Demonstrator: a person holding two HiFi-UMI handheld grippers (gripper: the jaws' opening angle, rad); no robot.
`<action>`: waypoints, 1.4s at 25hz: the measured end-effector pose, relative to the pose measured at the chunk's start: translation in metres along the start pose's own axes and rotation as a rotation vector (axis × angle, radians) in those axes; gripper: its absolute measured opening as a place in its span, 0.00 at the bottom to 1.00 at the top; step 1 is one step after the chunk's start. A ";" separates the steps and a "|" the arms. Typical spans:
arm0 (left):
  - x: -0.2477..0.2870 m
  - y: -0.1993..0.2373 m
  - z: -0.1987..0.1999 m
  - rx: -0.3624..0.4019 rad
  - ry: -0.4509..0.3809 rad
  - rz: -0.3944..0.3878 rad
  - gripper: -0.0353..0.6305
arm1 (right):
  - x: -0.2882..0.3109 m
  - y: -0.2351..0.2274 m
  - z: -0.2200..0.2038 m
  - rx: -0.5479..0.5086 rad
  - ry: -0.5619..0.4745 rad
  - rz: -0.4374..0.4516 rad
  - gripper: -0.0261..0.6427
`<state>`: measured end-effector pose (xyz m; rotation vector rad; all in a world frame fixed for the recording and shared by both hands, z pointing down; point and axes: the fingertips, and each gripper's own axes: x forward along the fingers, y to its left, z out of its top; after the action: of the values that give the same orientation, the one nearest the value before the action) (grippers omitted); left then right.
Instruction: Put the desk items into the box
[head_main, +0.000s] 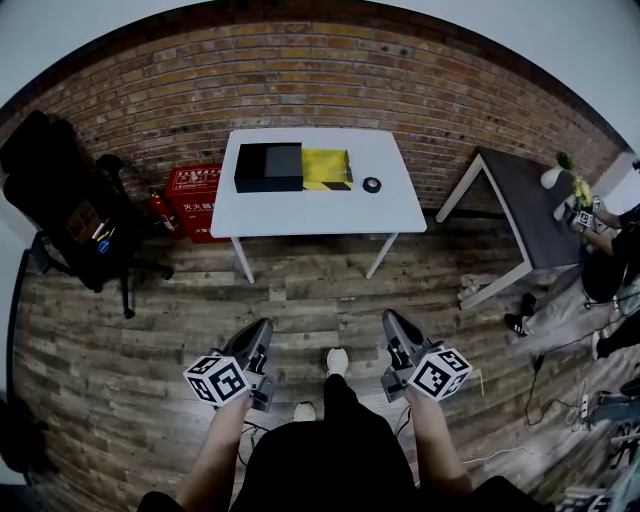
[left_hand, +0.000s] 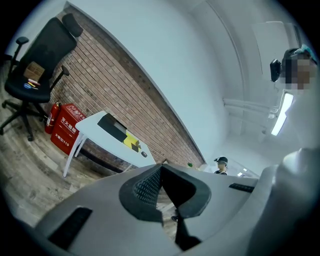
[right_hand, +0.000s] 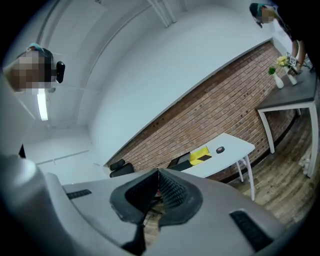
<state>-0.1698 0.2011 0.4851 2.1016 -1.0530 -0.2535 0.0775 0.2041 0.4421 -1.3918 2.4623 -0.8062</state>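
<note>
The person stands on the wood floor (head_main: 120, 360), well back from the white bench (head_main: 400, 205) that is set against the brick wall (head_main: 300, 80). Both arms hang low in front of the body, above the shoes (head_main: 337, 360).

The left gripper (head_main: 262, 325) points toward the bench. Its fingers (left_hand: 147, 187) are closed tip to tip with nothing between them. The right gripper (head_main: 392, 317) is held the same way, and its fingers (right_hand: 172, 192) are also pressed together and empty.

The box (head_main: 268, 167) lies on the far part of the bench, left of centre. Its left half is black and its right half shows yellow (head_main: 327, 165). A tape roll (head_main: 372, 185) lies flat on the bench just right of the box, not touching it. Both are far from either gripper.

A black chair (head_main: 60, 200) stands at the left by the wall. A red crate (head_main: 192, 200) sits on the floor between the chair and the bench. At the right stands a grey table (head_main: 520, 215) with a white vase (head_main: 552, 176) on its far corner, and another person (head_main: 610, 240) is at that table's right edge.
</note>
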 end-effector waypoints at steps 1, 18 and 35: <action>0.003 0.001 0.001 -0.001 0.001 0.001 0.07 | 0.003 -0.003 0.001 0.002 0.001 -0.001 0.07; 0.128 0.017 0.043 0.015 0.026 0.024 0.07 | 0.096 -0.091 0.062 0.047 0.013 0.043 0.07; 0.267 0.026 0.078 0.018 -0.014 0.104 0.07 | 0.191 -0.197 0.117 0.018 0.127 0.137 0.07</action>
<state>-0.0517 -0.0520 0.4894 2.0561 -1.1730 -0.2082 0.1680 -0.0785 0.4704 -1.1840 2.6044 -0.9083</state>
